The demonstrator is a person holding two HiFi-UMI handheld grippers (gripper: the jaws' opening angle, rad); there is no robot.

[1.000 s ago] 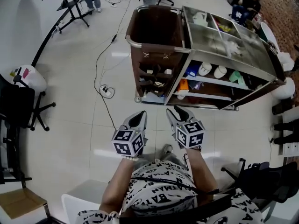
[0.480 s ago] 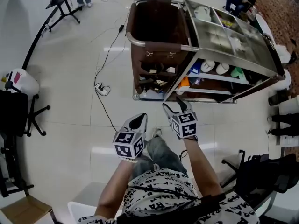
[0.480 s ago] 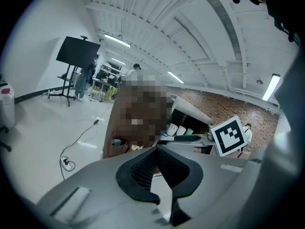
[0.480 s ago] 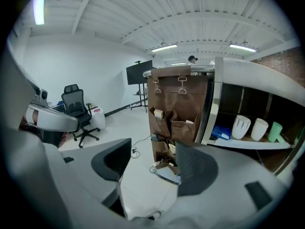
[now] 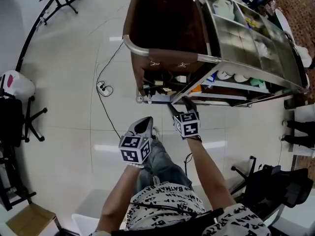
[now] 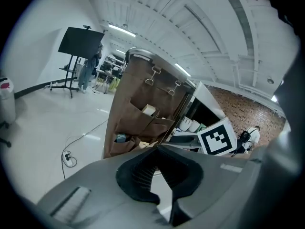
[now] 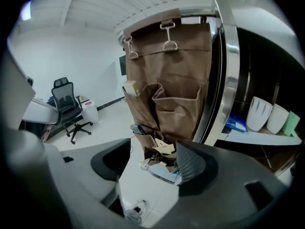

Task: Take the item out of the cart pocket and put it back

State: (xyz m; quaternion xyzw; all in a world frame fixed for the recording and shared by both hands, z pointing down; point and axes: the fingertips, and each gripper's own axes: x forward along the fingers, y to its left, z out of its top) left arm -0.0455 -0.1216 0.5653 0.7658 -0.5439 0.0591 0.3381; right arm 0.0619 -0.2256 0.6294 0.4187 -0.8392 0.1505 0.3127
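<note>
The cart's brown fabric pocket panel [image 5: 165, 75] hangs from two clips on the cart end facing me. A pale box [image 7: 129, 87] sticks out of an upper pocket; a dark flat item [image 7: 138, 128] and folded papers [image 7: 162, 149] fill lower pockets. My right gripper [image 5: 180, 104] reaches closest, just short of the lower pockets. Its jaws have just been opening and stand wide, nothing between them [image 7: 152, 163]. My left gripper [image 5: 145, 124] hangs back and to the left, its tips together and empty [image 6: 159, 149]. The pale box [image 6: 148, 110] also shows in the left gripper view.
The cart's steel shelves [image 5: 234, 76] hold cups and bottles at right. A cable with a power strip [image 5: 103, 87] lies on the floor left of the cart. Office chairs stand at far left [image 5: 19, 117] and lower right [image 5: 266, 186]. A person [image 6: 90, 68] stands far off.
Both grippers have moved forward and down toward the cart, the right one further. The right jaws have spread from partly closed to wide. The cart looms nearer.
</note>
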